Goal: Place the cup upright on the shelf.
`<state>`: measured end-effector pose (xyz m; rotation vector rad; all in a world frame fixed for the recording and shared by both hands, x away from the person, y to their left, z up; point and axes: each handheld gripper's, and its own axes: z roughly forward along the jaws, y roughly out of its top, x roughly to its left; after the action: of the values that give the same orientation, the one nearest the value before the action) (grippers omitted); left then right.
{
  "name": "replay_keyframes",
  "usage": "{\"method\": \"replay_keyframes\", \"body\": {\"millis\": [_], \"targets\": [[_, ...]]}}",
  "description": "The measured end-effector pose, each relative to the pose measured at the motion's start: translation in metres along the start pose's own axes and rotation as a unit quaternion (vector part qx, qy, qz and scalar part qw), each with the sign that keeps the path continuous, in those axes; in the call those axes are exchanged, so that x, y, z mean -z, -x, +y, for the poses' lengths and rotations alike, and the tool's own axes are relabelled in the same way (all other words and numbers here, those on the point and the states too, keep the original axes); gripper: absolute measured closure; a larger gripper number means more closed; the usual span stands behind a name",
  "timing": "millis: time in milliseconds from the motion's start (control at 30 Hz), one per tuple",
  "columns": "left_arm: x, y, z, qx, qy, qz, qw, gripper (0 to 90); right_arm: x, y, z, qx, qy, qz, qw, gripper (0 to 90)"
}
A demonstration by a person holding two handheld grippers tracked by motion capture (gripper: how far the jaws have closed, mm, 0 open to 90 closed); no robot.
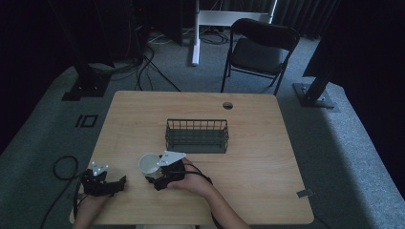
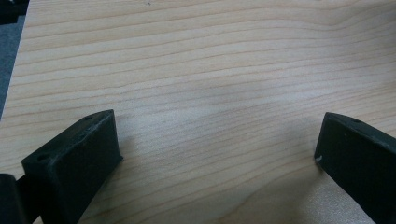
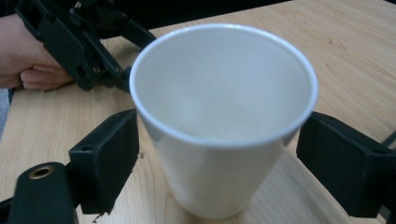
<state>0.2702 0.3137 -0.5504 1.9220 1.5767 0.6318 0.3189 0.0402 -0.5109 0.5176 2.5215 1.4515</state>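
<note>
A white paper cup [image 3: 219, 107] stands upright and empty on the wooden table [image 1: 248, 157], seen near the front in the high view as the cup [image 1: 148, 163]. My right gripper [image 3: 218, 140] holds it, one black pad against each side of the cup wall; from above, the right gripper [image 1: 154, 172] reaches the cup from the right. My left gripper [image 2: 217, 149] is open, with bare wood between its jaws. It rests at the front left corner as the left gripper [image 1: 118, 183], a short way left of the cup.
A dark wire basket [image 1: 197, 121] stands empty in the middle of the table, behind the cup. A round cable hole [image 1: 228, 105] sits near the far edge. A folding chair [image 1: 260, 50] stands beyond the table. Cables trail off the front left.
</note>
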Motion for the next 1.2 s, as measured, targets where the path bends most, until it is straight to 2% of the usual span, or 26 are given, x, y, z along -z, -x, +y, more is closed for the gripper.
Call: {"method": "replay_keyframes", "body": {"millis": [333,567,700,967,1133,1200], "targets": [[0.0,0.0,0.0,0.0,-0.001,0.0,1.0,0.1,-0.004,-0.001,0.008,0.005,0.007,-0.001,1.0,13.9],[0.0,0.0,0.0,-0.001,-0.001,0.0,1.0,0.1,-0.007,-0.004,0.009,0.003,0.009,-0.008,0.9999,20.0],[0.0,0.0,0.0,-0.001,-0.001,0.0,1.0,0.1,-0.007,-0.004,0.011,0.004,0.004,-0.012,0.9999,20.4],[0.0,0.0,0.0,-0.001,-0.001,0.0,1.0,0.1,0.0,-0.002,0.024,0.0,0.013,-0.015,0.9998,20.5],[0.0,0.0,0.0,-0.001,-0.001,0.0,1.0,0.1,0.005,0.001,0.031,-0.013,0.018,-0.02,0.9995,20.4],[0.0,0.0,0.0,-0.001,-0.001,0.0,1.0,0.1,0.007,0.003,0.034,-0.026,0.018,-0.018,0.9993,20.4]]}}
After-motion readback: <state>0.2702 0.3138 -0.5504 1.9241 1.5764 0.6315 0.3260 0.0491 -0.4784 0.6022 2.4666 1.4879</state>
